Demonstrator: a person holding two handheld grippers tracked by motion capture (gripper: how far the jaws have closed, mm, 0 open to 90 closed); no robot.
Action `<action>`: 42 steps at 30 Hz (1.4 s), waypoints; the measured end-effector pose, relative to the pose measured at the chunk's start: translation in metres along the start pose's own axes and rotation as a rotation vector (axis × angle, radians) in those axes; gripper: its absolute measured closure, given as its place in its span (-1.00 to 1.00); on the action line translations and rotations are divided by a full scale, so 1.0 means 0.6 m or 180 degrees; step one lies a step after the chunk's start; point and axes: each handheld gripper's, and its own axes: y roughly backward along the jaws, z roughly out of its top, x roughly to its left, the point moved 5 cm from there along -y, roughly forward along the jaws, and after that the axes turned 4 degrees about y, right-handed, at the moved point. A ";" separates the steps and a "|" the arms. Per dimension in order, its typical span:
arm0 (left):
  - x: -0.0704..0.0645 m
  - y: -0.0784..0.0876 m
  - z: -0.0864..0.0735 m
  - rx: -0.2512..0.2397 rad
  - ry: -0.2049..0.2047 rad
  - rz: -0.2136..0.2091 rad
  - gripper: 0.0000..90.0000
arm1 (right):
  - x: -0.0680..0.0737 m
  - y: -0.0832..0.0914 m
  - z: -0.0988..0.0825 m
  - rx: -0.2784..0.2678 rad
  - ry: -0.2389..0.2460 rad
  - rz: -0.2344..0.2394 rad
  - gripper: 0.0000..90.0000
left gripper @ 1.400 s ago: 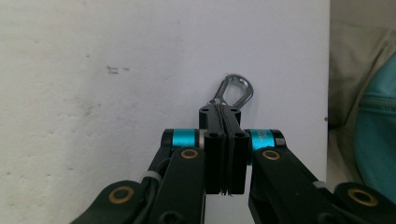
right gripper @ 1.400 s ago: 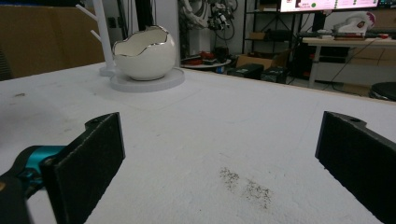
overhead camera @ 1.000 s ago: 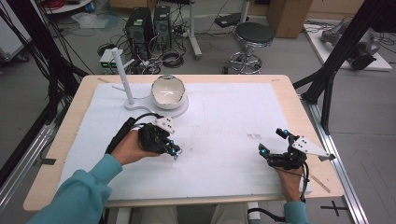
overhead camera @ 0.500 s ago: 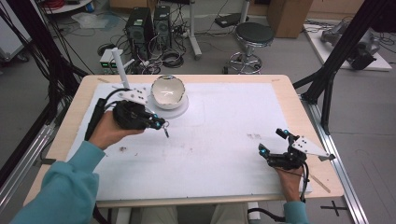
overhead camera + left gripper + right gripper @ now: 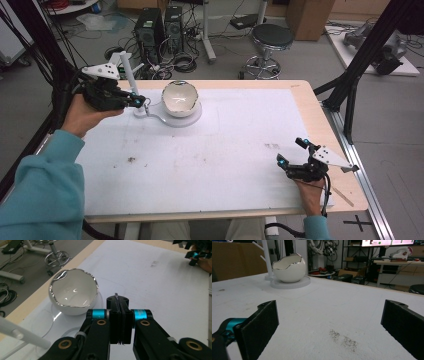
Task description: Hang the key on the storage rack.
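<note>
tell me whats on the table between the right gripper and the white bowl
Nothing stands there. In the high view, bare white table cover runs from the right gripper to the white bowl, marked by one small dark smudge.

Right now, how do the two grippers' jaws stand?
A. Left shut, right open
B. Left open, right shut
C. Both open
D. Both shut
A: in the left gripper view the left gripper has its jaws pressed together on something thin, near the bowl, while in the right gripper view the right gripper shows its jaws wide apart over the bare table.
</note>
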 end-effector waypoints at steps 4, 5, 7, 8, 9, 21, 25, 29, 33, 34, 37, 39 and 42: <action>0.028 0.009 0.006 0.0052 0.0047 0.0088 0.97 | 0.000 0.000 0.000 0.0002 -0.0003 -0.0003 -0.99; 0.028 0.009 0.006 0.0052 0.0047 0.0088 0.97 | 0.000 0.000 0.000 0.0001 -0.0003 -0.0006 -0.99; 0.039 0.011 0.007 0.0077 0.0058 0.0121 0.97 | 0.000 0.000 0.000 0.0005 -0.0014 -0.0002 -0.99; 0.044 0.011 0.009 0.0080 0.0076 0.0137 0.96 | 0.000 0.000 0.000 0.0005 -0.0018 -0.0004 -0.99; 0.050 0.013 0.010 0.0090 0.0080 0.0153 0.96 | 0.000 0.000 0.000 0.0009 -0.0013 0.0001 -0.99; 0.103 0.008 0.012 0.0167 0.0242 0.0210 0.97 | 0.000 0.000 0.000 0.0002 -0.0010 -0.0002 -0.99; 0.118 0.001 0.004 0.0232 0.0313 0.0211 0.97 | 0.000 0.000 0.000 0.0007 -0.0016 0.0001 -0.99; 0.129 -0.003 -0.003 0.0281 0.0371 0.0207 0.96 | 0.001 0.000 0.000 0.0006 -0.0005 0.0009 -0.99; 0.138 -0.006 -0.009 0.0317 0.0417 0.0222 0.96 | 0.001 0.000 0.000 0.0006 -0.0003 0.0009 -0.99; 0.143 -0.008 -0.012 0.0358 0.0422 0.0244 0.96 | 0.001 0.000 0.000 0.0006 -0.0001 0.0008 -0.99; 0.147 -0.010 -0.015 0.0383 0.0439 0.0245 0.96 | 0.001 0.000 0.000 0.0006 -0.0005 0.0010 -0.99; 0.152 -0.013 -0.019 0.0410 0.0455 0.0259 0.96 | 0.000 0.000 0.000 0.0012 0.0006 0.0005 -0.99; 0.158 -0.016 -0.022 0.0435 0.0482 0.0262 0.96 | 0.000 0.000 0.000 0.0012 0.0002 0.0003 -0.99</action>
